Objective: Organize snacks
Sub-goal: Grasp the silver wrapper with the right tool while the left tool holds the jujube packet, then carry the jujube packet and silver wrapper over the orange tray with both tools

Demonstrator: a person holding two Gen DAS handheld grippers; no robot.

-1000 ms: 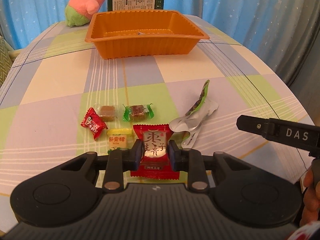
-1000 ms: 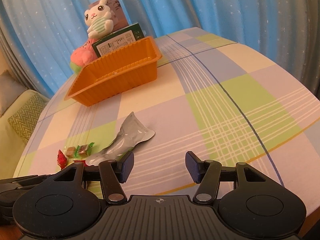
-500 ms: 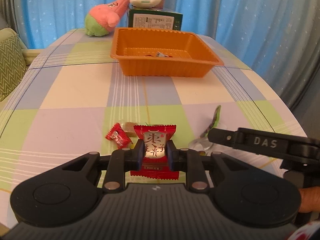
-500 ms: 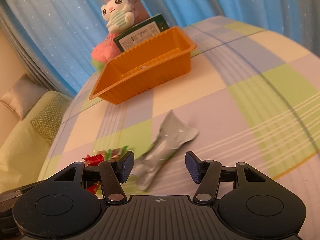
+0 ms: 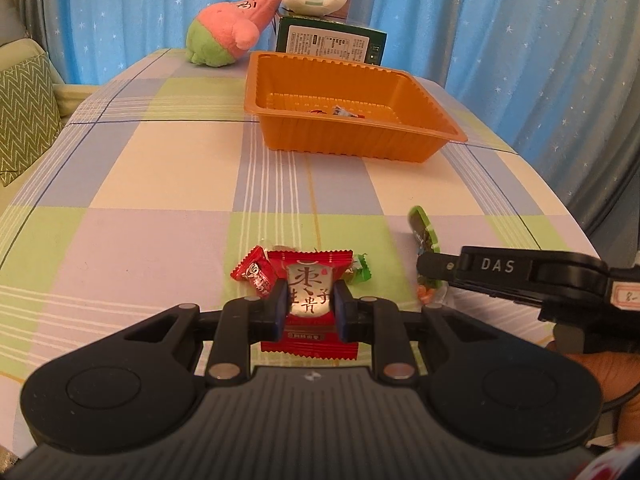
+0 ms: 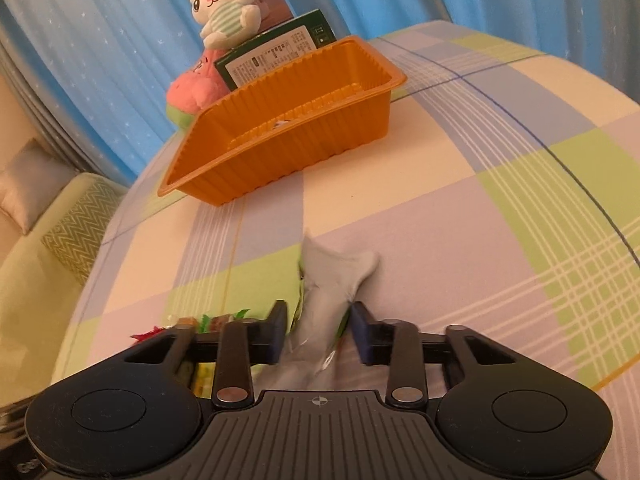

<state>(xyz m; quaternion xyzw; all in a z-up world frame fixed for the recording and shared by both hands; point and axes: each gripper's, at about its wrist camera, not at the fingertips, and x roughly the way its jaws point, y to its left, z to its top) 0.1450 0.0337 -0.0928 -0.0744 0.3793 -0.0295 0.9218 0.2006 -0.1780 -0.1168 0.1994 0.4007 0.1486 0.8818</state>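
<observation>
Snacks are lying low on your counter (image 5: 160,184): a small red candy (image 5: 256,272), then the red packet (image 5: 310,300) your left tongs (image 5: 308,312) are pinching. A green-wrapped sweet (image 5: 362,274) is half hiding behind it. Your right tongs (image 6: 318,330) are closing around the silver pouch (image 6: 328,292). Bare cloth is stretching ahead to the orange tray (image 5: 404,148).

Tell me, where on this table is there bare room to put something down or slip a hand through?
The checked cloth between the orange tray and the small sweets lies bare, as does the cloth to the right of the silver packet. It is crowded near the grippers, where the sweets bunch together, and behind the tray among the plush toys and green box.
</observation>
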